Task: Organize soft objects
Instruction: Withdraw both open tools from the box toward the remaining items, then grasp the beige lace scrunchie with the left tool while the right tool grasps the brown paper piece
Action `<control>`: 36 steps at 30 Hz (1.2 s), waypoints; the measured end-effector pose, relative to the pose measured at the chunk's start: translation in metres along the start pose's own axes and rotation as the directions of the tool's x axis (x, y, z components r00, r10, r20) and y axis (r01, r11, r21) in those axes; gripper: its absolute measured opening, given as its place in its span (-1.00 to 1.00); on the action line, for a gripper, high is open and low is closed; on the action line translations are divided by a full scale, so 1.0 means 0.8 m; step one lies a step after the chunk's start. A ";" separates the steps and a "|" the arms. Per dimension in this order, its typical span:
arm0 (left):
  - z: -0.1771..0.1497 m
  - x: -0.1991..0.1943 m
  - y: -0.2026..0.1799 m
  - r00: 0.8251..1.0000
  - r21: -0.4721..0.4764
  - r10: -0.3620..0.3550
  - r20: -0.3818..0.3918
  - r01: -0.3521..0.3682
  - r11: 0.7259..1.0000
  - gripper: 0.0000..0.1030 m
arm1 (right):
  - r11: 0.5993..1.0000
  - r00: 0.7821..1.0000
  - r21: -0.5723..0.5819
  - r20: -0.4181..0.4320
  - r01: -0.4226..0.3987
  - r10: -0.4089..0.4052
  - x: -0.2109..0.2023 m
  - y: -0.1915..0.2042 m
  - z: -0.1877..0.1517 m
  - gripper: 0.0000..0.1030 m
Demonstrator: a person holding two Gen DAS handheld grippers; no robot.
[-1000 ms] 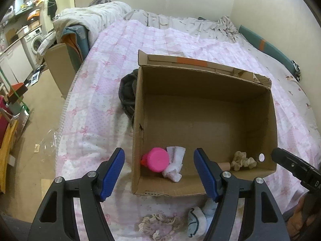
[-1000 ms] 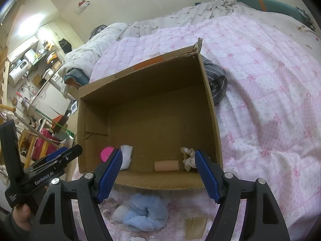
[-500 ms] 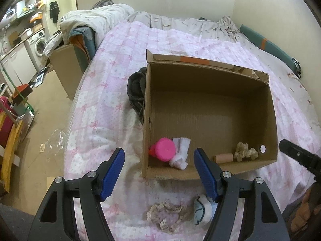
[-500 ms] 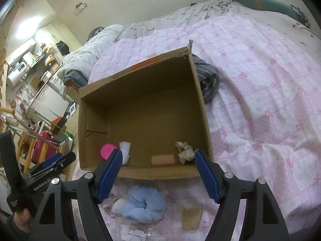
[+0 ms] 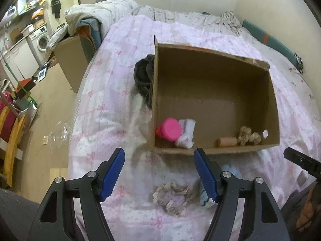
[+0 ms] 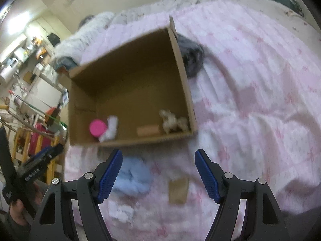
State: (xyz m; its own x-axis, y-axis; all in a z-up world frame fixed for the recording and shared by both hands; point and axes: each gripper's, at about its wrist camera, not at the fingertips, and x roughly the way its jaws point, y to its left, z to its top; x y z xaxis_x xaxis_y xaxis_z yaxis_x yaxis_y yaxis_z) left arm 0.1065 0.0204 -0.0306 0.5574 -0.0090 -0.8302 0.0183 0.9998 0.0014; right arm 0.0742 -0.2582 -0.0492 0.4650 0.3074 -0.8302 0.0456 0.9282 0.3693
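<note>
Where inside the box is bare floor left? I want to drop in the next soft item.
The cardboard box is bare across its middle and far side. Only the near wall is crowded: pink cup, white cloth, tan roll, beige scrunchie.

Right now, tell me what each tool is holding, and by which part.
Nothing is held. The left tool and the right tool are both open and empty, above the pink quilt in front of the cardboard box.
</note>
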 end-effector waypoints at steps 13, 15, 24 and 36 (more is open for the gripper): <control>-0.018 0.028 0.045 0.987 -0.115 0.019 -0.157 -0.038 0.993 0.33 | 0.991 0.974 0.116 -0.223 0.069 -0.042 0.044 -0.031 -0.023 0.53; -0.019 0.034 0.044 0.984 -0.121 0.016 -0.179 -0.038 0.992 0.33 | 0.990 0.965 0.114 -0.259 0.079 -0.047 0.053 -0.031 -0.026 0.53; -0.024 0.065 0.040 0.962 -0.136 -0.007 -0.272 -0.031 0.990 0.33 | 0.989 0.915 0.025 -0.384 0.144 -0.124 0.104 -0.016 -0.040 0.53; -0.043 0.116 0.046 0.903 -0.156 -0.047 -0.428 -0.022 0.988 0.33 | 0.975 0.908 -0.119 -0.358 0.188 -0.219 0.112 0.013 -0.046 -0.61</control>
State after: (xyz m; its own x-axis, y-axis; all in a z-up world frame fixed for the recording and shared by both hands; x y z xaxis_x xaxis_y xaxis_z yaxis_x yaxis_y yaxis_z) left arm 0.1303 0.0571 -0.1267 0.1470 -0.0483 -0.9880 -0.1234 0.9901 -0.0668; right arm 0.0841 -0.2135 -0.1350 0.0955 0.1509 -0.9839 0.0266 0.9877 0.1540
